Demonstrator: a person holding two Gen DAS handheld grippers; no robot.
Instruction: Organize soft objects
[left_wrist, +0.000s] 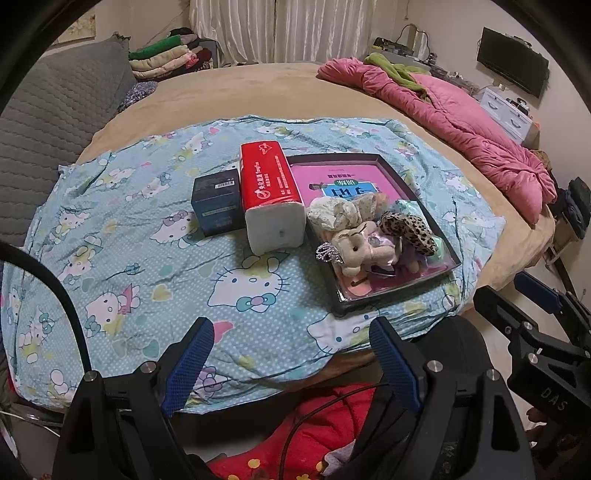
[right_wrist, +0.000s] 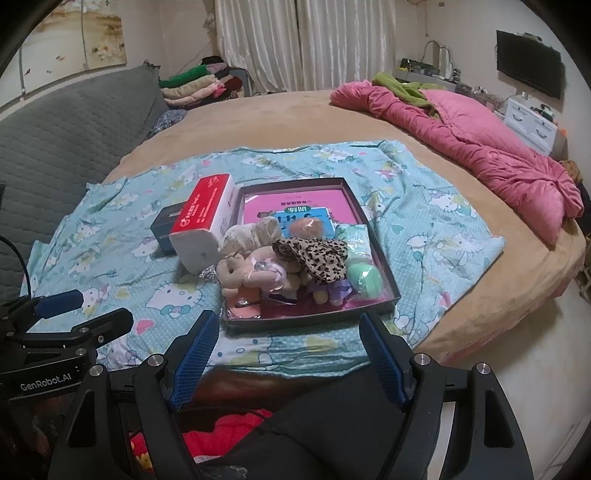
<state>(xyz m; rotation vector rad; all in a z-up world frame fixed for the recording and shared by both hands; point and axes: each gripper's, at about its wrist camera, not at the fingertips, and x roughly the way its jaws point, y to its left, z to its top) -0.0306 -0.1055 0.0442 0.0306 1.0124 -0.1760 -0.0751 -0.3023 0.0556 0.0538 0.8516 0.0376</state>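
Observation:
A dark shallow tray (left_wrist: 439, 236) (right_wrist: 373, 236) sits on a Hello Kitty cloth (left_wrist: 129, 240) (right_wrist: 424, 221) on the bed. It holds a pile of soft items: a beige plush toy (left_wrist: 354, 251) (right_wrist: 236, 273), a leopard-print scrunchie (left_wrist: 406, 227) (right_wrist: 317, 258), a cream lace scrunchie (left_wrist: 332, 214) (right_wrist: 251, 230) and a green ball (right_wrist: 364, 280), over a pink book (left_wrist: 332, 177) (right_wrist: 295, 203). My left gripper (left_wrist: 291, 358) is open and empty, near the cloth's front edge. My right gripper (right_wrist: 288, 354) is open and empty, just before the tray.
A red tissue pack (left_wrist: 269, 192) (right_wrist: 207, 221) and a dark box (left_wrist: 218, 203) (right_wrist: 164, 225) stand left of the tray. A pink quilt (left_wrist: 461, 118) (right_wrist: 480, 140) lies at the right. A grey sofa (left_wrist: 48, 122) is at the left, with folded clothes (left_wrist: 166, 55) behind.

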